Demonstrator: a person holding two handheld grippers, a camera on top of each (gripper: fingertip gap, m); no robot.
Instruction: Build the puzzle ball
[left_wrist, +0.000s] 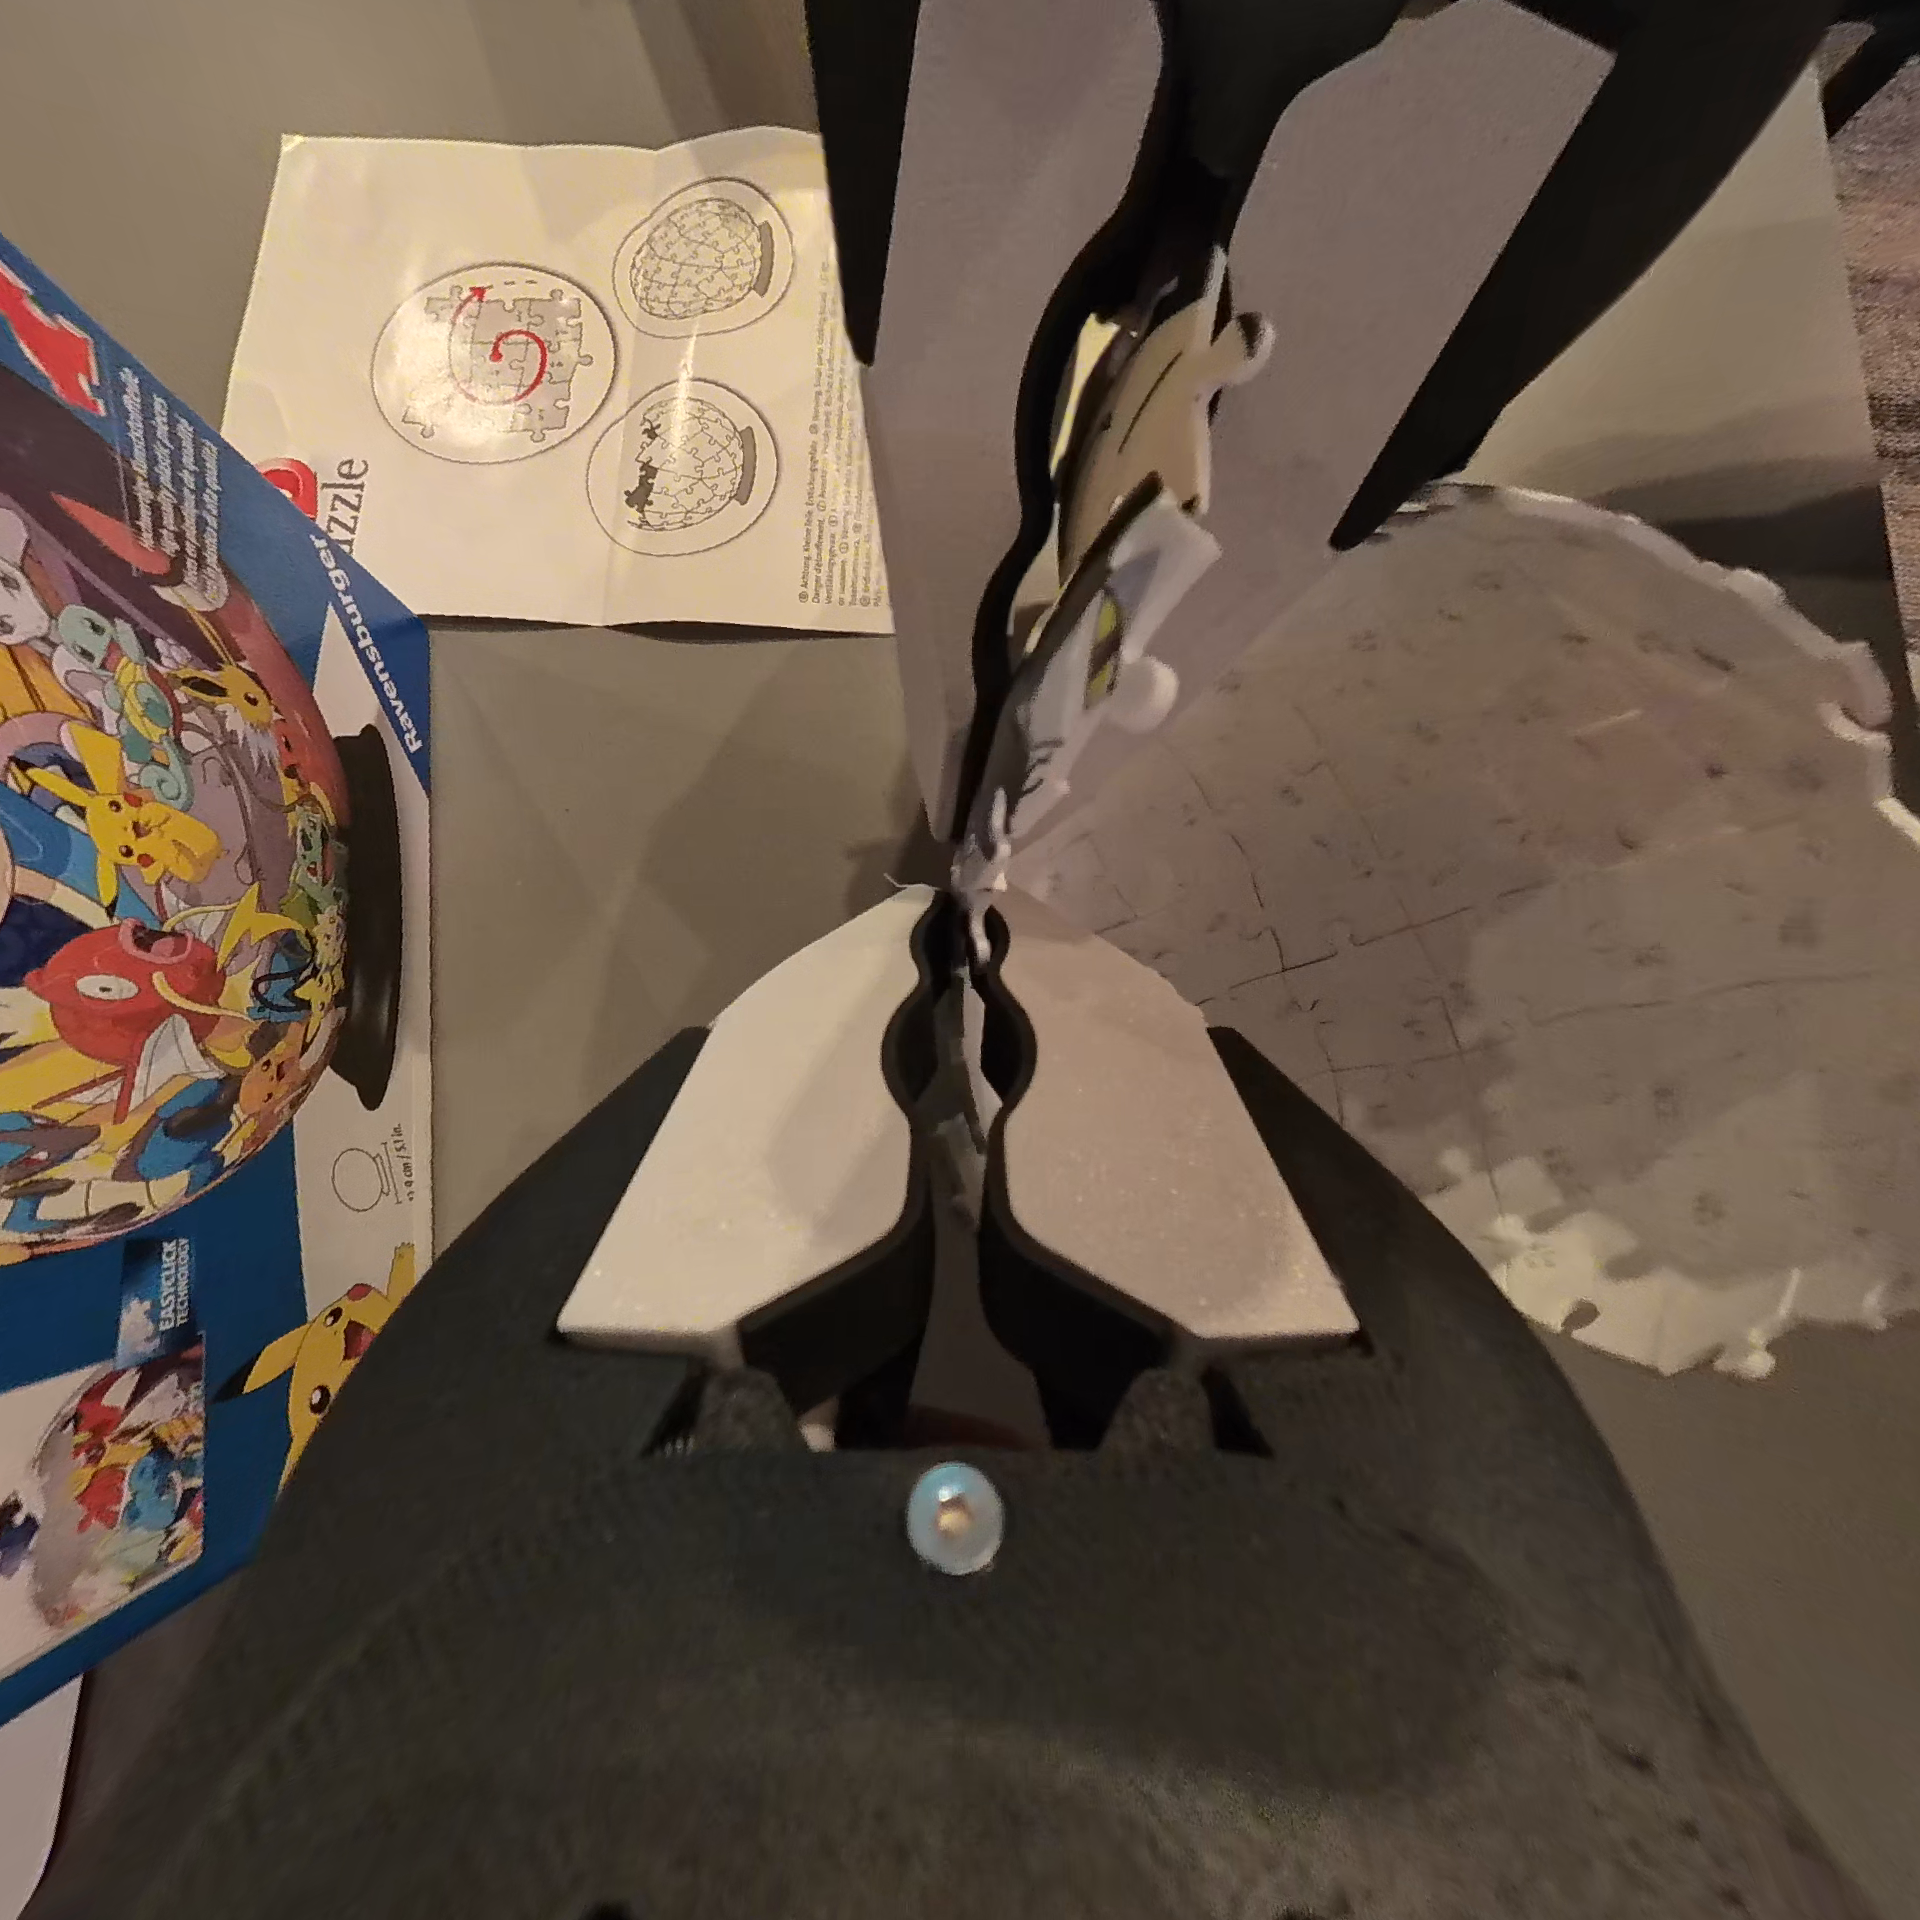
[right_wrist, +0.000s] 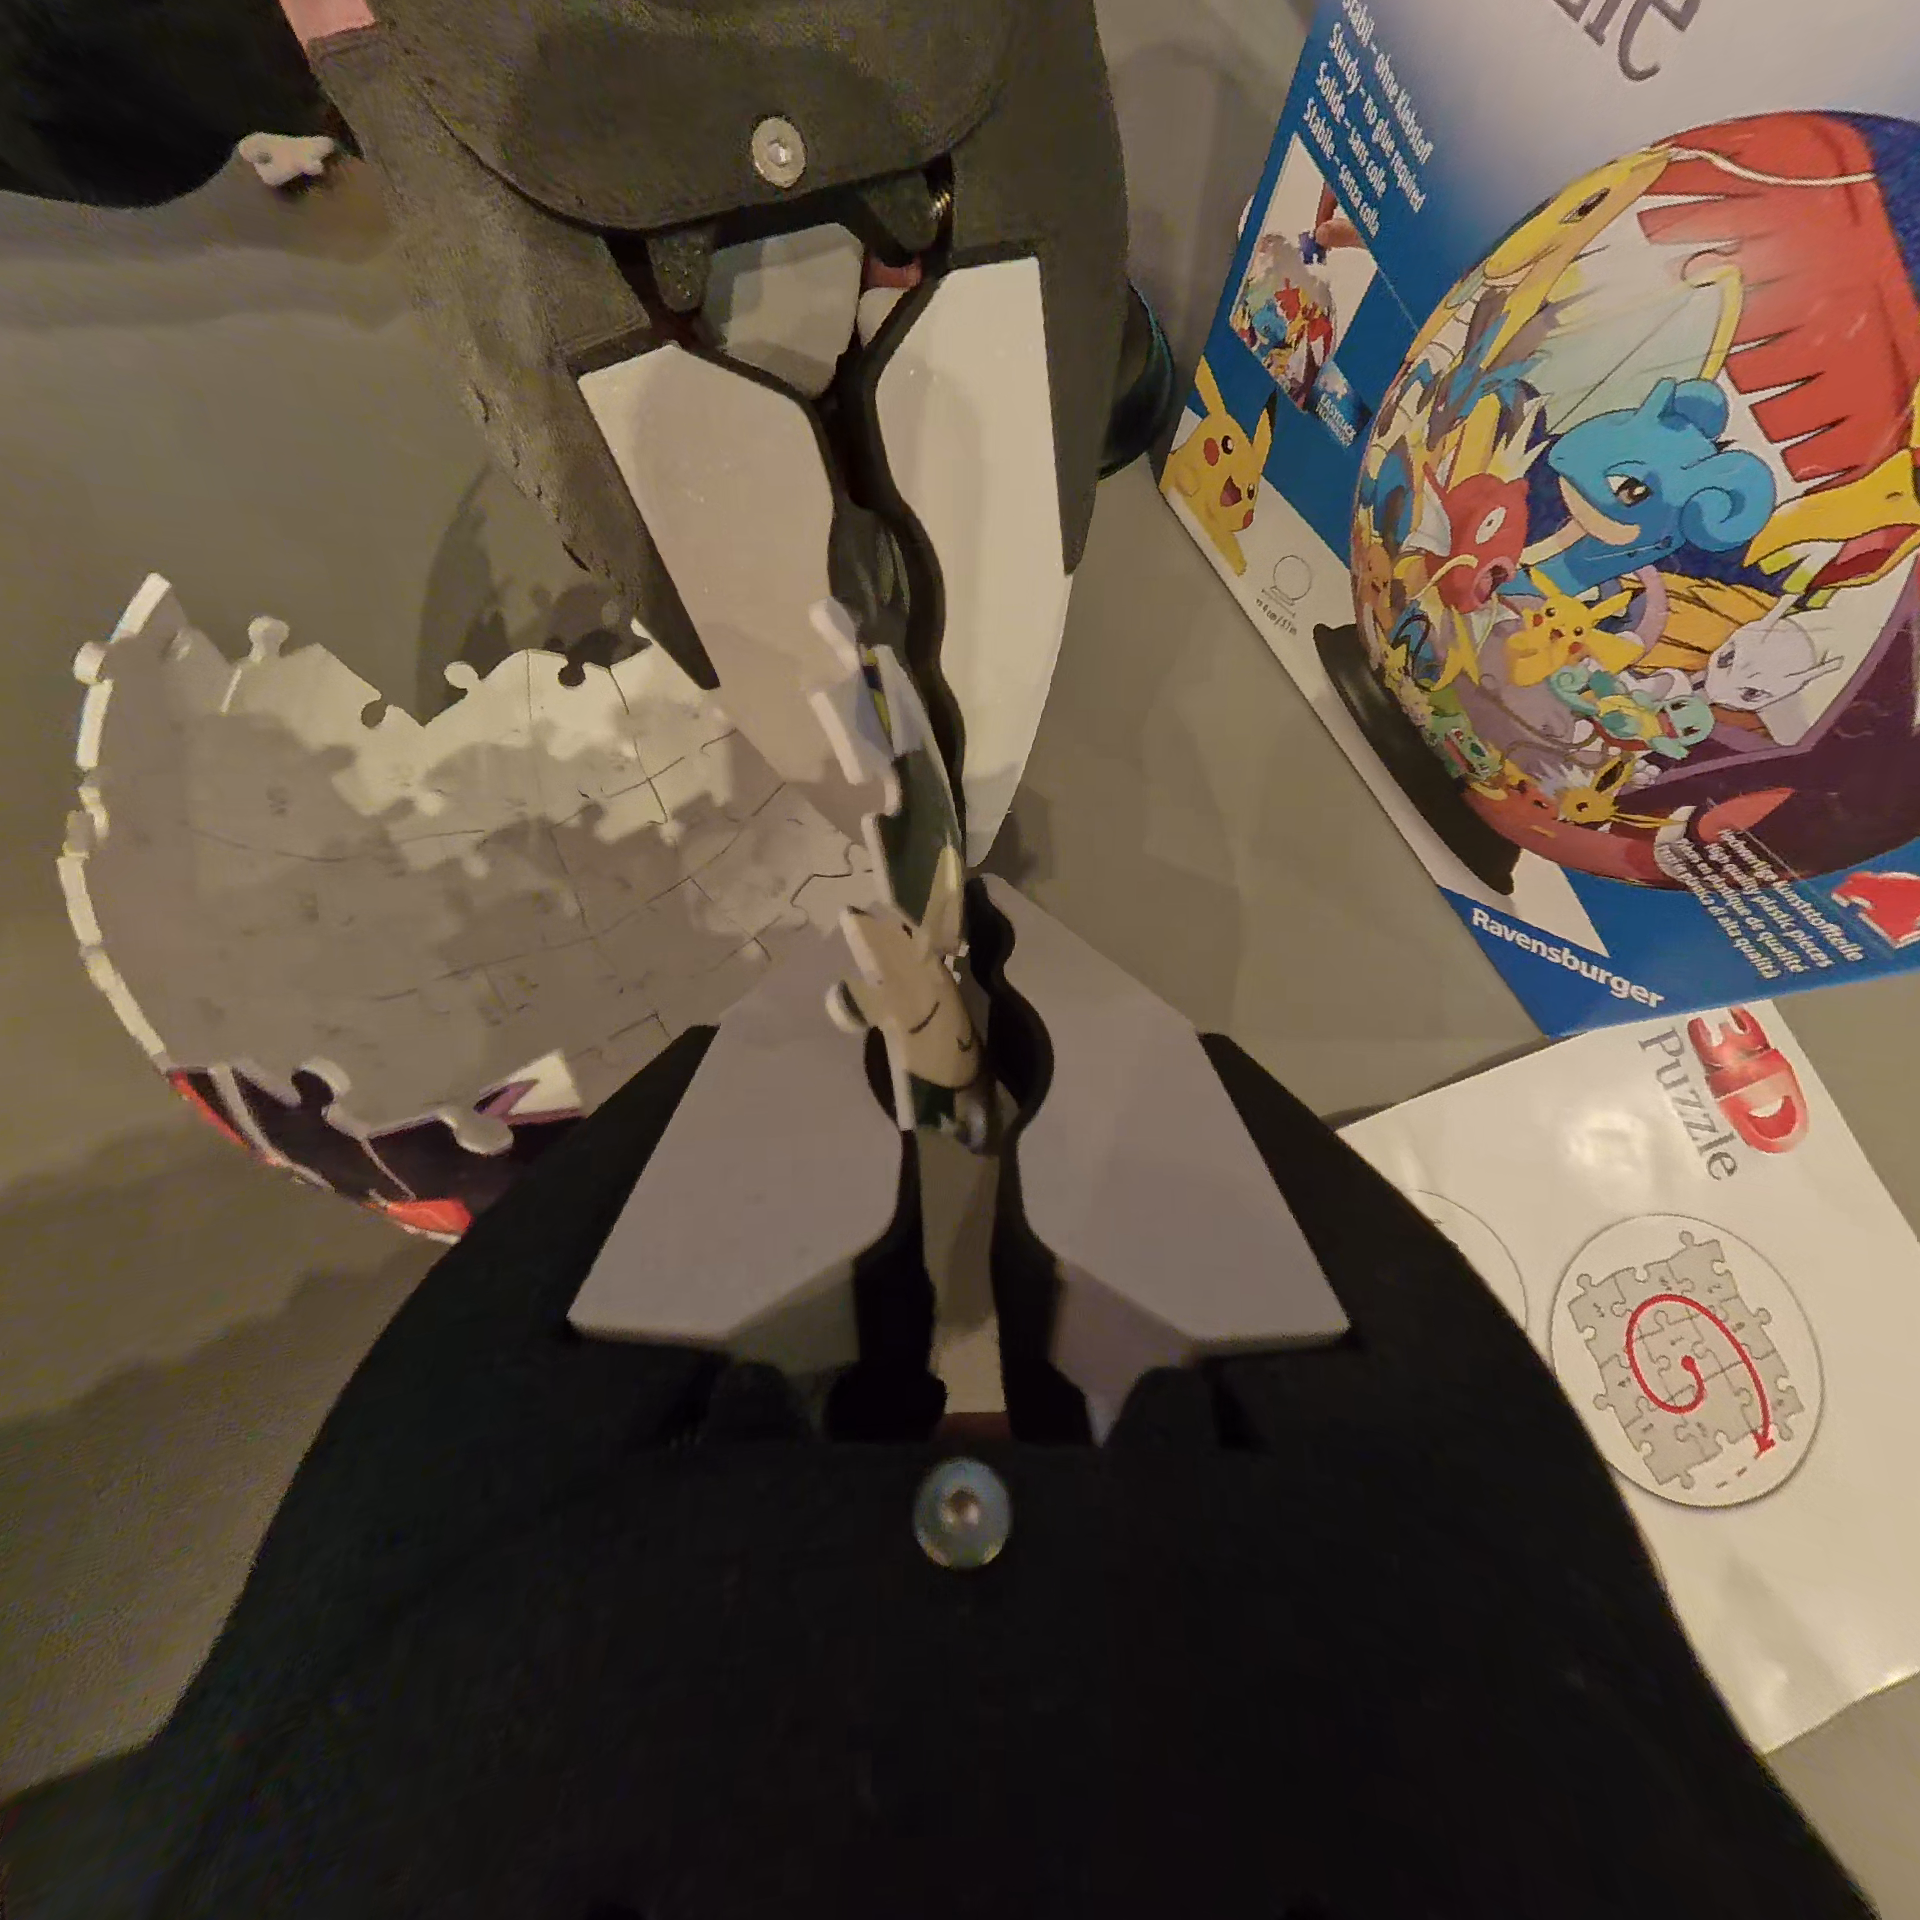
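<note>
Puzzle ball (right_wrist: 416, 883) shell, both grippers pinching rim

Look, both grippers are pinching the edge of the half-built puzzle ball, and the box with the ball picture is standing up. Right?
Not quite. Both views show the box lying flat on the table, beside the instruction sheet. The left gripper and right gripper do pinch the half-built puzzle ball at its edge.

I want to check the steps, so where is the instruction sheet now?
The instruction sheet lies flat on the grey table, upper left in the left wrist view, just beyond the puzzle box; the right wrist view shows it at lower right.
</note>
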